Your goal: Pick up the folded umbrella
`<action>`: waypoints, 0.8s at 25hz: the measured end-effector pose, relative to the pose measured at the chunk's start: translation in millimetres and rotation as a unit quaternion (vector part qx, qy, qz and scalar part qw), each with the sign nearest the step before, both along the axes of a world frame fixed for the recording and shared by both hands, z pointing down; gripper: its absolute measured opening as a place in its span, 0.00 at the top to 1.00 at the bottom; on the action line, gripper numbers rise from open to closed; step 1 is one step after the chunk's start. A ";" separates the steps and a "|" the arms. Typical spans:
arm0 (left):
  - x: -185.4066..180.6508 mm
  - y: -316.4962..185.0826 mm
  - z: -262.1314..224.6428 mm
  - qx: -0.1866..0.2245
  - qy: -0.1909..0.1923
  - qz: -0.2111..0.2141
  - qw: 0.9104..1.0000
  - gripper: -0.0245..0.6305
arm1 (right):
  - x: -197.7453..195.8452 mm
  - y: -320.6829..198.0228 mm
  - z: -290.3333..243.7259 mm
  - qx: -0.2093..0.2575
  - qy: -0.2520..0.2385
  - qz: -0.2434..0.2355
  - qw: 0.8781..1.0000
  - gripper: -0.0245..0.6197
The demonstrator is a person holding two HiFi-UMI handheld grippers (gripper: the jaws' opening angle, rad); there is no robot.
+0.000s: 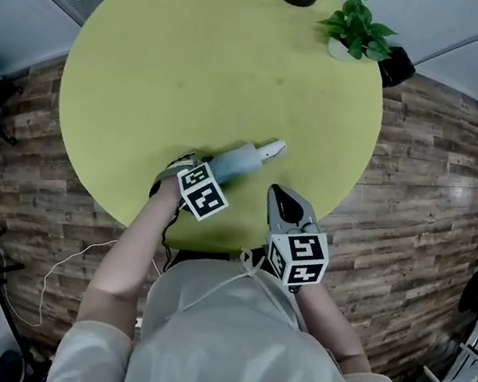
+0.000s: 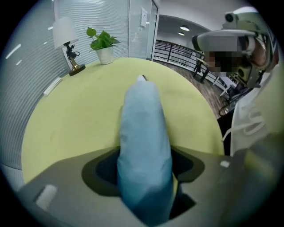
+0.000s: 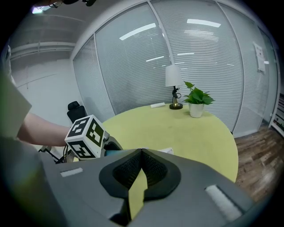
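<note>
One umbrella lies between the left claw's wide jaws, shown only by its own view; right claw closed, empty.

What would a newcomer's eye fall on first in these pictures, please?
The round yellow-green table dominates, with a folded pale-blue fabric umbrella lying near its front edge. The left tool straddles the umbrella with open jaws, while the right tool hovers shut beside it. A small green potted plant stands at the far edge.
</note>
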State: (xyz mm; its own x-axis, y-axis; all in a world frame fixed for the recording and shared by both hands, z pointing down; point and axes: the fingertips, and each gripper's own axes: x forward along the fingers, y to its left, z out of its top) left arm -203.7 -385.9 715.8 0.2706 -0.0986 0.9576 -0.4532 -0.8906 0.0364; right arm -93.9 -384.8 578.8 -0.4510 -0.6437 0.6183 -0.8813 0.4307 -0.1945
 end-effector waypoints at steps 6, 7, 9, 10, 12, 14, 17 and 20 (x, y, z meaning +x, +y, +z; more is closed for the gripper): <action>1.5 1.5 0.3 -0.002 0.019 -0.001 1.000 0.47 | 1.4 3.7 0.0 0.000 0.004 -0.002 1.000 0.96; 1.0 1.2 0.1 0.001 0.023 -0.004 1.000 0.47 | 1.2 3.6 -0.9 0.000 0.004 -0.003 1.000 0.96; 1.1 0.8 -0.5 0.008 0.030 -0.006 0.999 0.47 | 2.5 3.6 -2.0 0.000 0.004 -0.004 1.000 0.96; 1.7 1.9 -0.9 0.012 0.031 -0.004 0.999 0.48 | 3.7 4.9 -2.5 0.000 0.003 -0.004 1.000 0.96; 2.6 5.3 -2.3 0.021 0.029 -0.004 0.999 0.50 | 5.5 8.5 -3.9 0.000 0.004 -0.005 1.000 0.96; 1.9 7.1 -3.8 0.034 0.025 -0.010 0.999 0.52 | 6.5 10.5 -5.9 0.001 0.005 -0.009 1.000 0.96; 1.3 7.0 -5.9 0.061 0.008 -0.012 0.998 0.52 | 8.5 11.1 -9.2 0.002 0.006 -0.014 1.000 0.96; 3.0 7.6 -7.8 0.089 -0.021 0.009 0.996 0.52 | 10.2 11.5 -14.2 0.006 0.003 -0.019 1.000 0.96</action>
